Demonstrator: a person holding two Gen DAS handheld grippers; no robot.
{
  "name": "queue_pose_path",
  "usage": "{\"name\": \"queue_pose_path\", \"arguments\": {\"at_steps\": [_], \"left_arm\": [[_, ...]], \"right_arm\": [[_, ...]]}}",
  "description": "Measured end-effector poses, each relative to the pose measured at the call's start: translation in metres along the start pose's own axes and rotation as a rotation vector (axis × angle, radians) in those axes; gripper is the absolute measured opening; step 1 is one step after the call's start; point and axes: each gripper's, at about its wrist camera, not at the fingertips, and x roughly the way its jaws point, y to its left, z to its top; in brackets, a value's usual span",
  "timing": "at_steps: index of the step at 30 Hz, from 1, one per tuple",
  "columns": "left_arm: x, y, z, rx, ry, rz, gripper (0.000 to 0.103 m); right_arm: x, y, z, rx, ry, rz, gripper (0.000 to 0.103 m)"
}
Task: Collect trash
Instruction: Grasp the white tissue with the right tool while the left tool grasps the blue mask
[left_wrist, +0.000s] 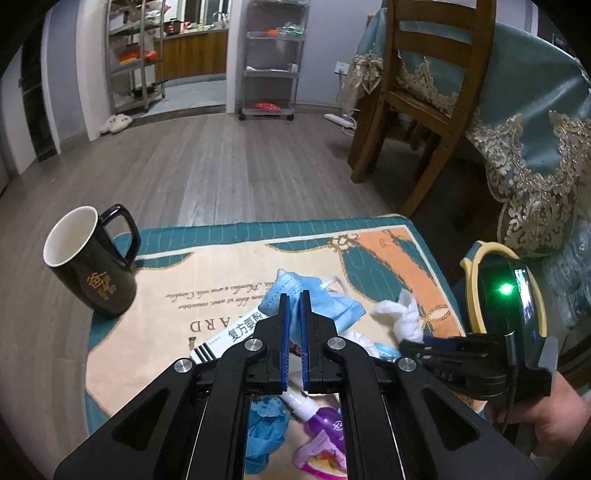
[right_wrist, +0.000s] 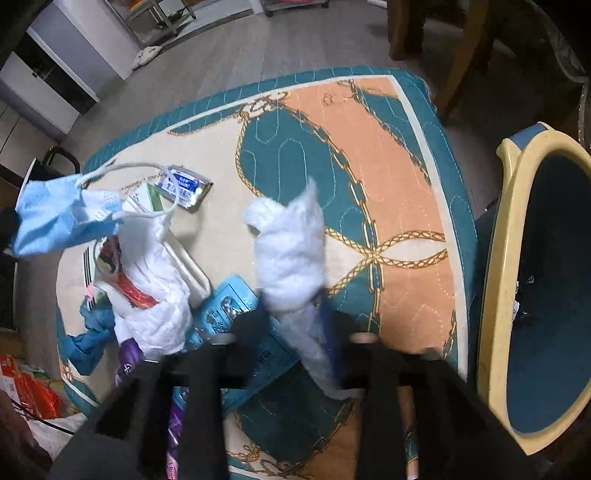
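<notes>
A white tissue wad is pinched between the jaws of the right gripper, lifted clear of the patterned mat, w/ the yellow-rimmed bin just beside the mat on the right. A blue face mask is pinched by the left gripper, jaws nearly pressed together on the fabric; in the right wrist view the mask hangs off the mat w/ its ear loop trailing. Judged step: wad is being carried to the bin. For a clean drop the wad should be brought fully over the bin opening before the jaws are spread, and the loose tail kept off the rim; the mask loop should be kept from snagging the pile. Counts: 2 grippers, 1 mask, 2 tissue wads (2nd wad left on the mat), 1 crumpled blue glove, 1 purple spray bottle, 1 medicine box, 1 blister pack, 1 small sachet, 1 black mug, 1 bin.
</notes>
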Motion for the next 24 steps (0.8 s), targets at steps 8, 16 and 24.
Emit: {"name": "queue_pose_path", "arguments": {"at_steps": [8, 16, 24], "left_arm": [[-0.019, -0.008, 0.011, -0.006, -0.048, -0.043, 0.006], [-0.046, -0.021, 0.02, 0.028, -0.102, -0.074, 0.002], [-0.022, -0.012, 0.007, 0.006, 0.002, -0.065, 0.005]], "right_arm": [[-0.039, -0.005, 0.005, 0.046, -0.094, 0.014, 0.016], [-0.099, -0.003, 0.007, 0.004, -0.171, -0.007, 0.016], [-0.17, 0.001, -0.003, -0.143, -0.198, 0.013, 0.016]]}}
